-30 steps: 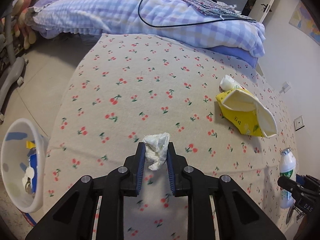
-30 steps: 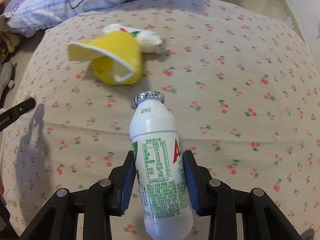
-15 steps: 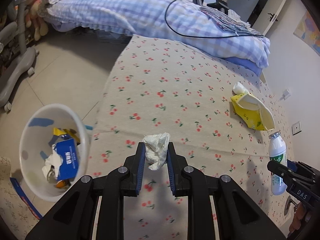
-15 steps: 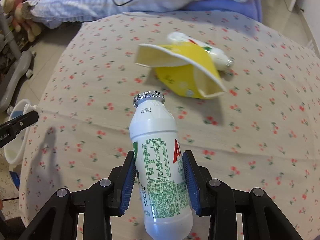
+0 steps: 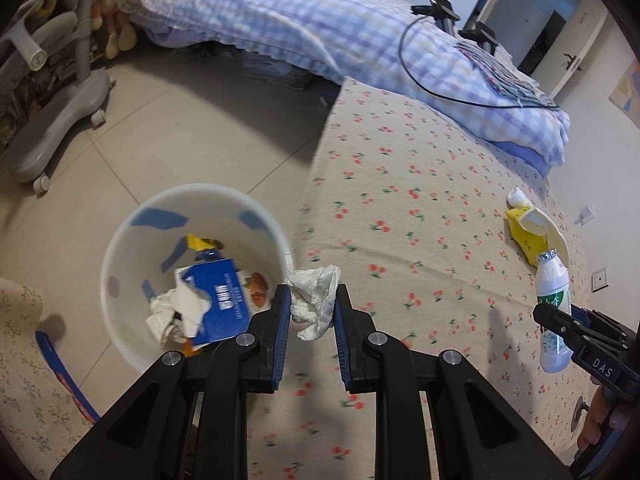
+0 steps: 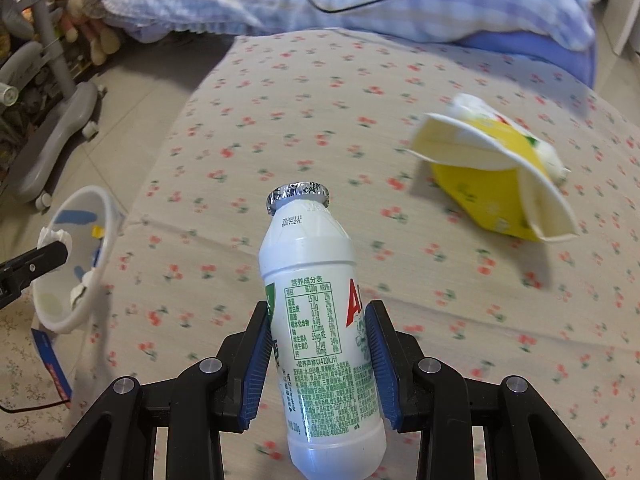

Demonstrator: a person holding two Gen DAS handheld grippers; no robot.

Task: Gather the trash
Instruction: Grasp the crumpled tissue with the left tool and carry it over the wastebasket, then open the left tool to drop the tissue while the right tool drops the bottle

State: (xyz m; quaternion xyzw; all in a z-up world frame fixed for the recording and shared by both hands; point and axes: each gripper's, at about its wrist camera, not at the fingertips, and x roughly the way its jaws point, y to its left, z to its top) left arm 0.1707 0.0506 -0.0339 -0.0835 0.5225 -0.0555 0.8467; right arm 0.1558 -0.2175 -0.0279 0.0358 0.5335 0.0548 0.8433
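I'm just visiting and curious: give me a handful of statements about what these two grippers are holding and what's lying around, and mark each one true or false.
1. The left gripper is shut on a crumpled white tissue. True.
2. The right gripper holds a glass jar. False: it is shut on a white plastic drink bottle with a foil top.
3. The white bin on the floor is empty. False: it already holds a blue packet and crumpled paper.
4. A crushed yellow carton lies on the cherry-print bedspread. True.
5. The tissue is already inside the bin. False: it is between the gripper's pads, beside the bin's rim.
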